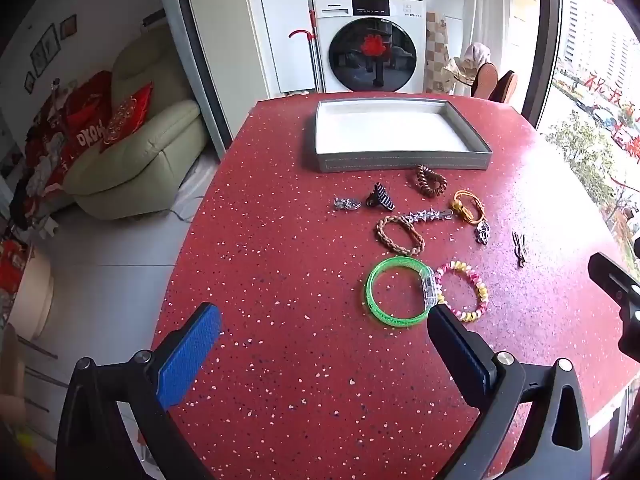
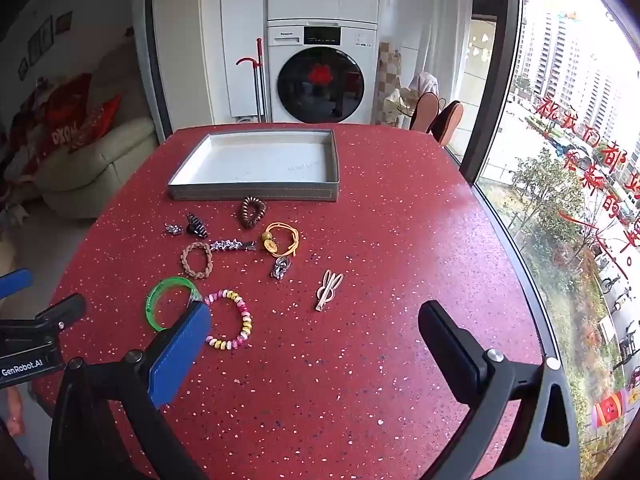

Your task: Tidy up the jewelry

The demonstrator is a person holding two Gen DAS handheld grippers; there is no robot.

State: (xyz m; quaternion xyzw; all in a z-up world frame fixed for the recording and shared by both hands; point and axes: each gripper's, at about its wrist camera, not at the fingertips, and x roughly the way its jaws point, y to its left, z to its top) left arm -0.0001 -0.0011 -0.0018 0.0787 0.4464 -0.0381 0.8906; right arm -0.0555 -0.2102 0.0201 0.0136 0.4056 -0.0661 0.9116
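A grey tray [image 1: 404,161] [image 2: 256,193] with a white floor stands empty at the far side of the red table. In front of it lie several pieces: a green bangle [image 1: 394,297] [image 2: 160,300], a pink-yellow bead bracelet [image 1: 476,284] [image 2: 240,316], a braided brown band [image 1: 400,234] [image 2: 197,259], a brown coil tie [image 1: 430,180] [image 2: 253,212], an orange cord [image 1: 468,206] [image 2: 282,238], a star clip [image 1: 428,215] [image 2: 232,245], a black claw clip [image 1: 380,198] [image 2: 197,225] and a rabbit-shaped pin [image 2: 329,289]. My left gripper [image 1: 324,322] and right gripper [image 2: 314,320] are open, empty, above the near table.
The table's left edge drops to a white floor with a cream sofa [image 1: 140,140]. A washing machine [image 1: 370,40] stands behind the table. A large window [image 2: 568,160] runs along the right edge. Chair backs [image 2: 438,118] show at the far right corner.
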